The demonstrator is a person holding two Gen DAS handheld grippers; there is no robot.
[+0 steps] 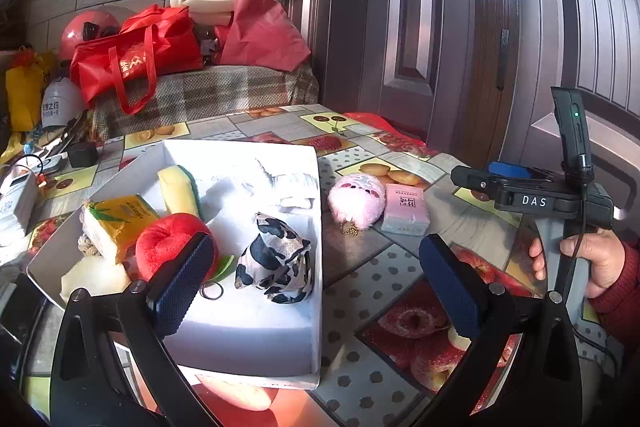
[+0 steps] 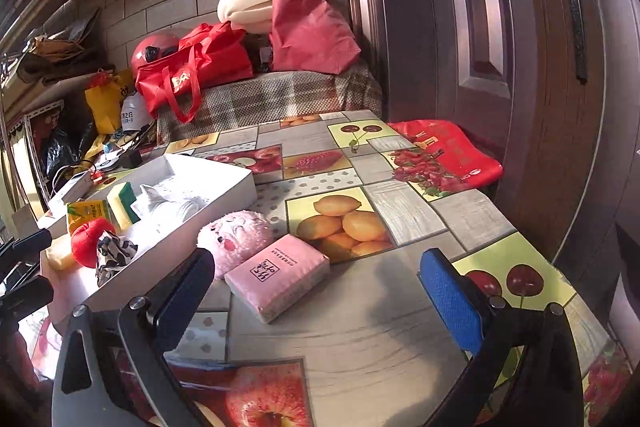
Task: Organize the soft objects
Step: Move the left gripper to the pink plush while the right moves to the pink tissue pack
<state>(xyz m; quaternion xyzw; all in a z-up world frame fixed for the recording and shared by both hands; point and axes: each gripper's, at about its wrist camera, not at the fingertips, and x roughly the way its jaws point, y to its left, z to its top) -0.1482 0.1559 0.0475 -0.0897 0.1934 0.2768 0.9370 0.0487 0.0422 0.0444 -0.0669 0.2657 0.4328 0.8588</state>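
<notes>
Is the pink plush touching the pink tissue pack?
Touching. In the right wrist view the pink plush presses against the pink tissue pack with no tablecloth between them; the left wrist view shows them abutting too.

**What the frames hid**

In the left wrist view, the left gripper's finger (image 1: 182, 281) covered part of the red plush apple (image 1: 168, 239) in the box (image 1: 316, 267), and the box's near left corner lay behind the gripper's frame. A rope toy (image 1: 86, 245) showed only as a sliver behind the yellow pack (image 1: 120, 223). White cloth (image 1: 280, 183) at the box's far side was washed out by glare.

In the right wrist view, the box wall (image 2: 160, 259) hid the lower part of the cow-print pouch (image 2: 114, 253). The print on the pink pack (image 2: 280, 277) was too small to read. The table's (image 2: 360, 339) near edge ran off the picture's bottom.
</notes>
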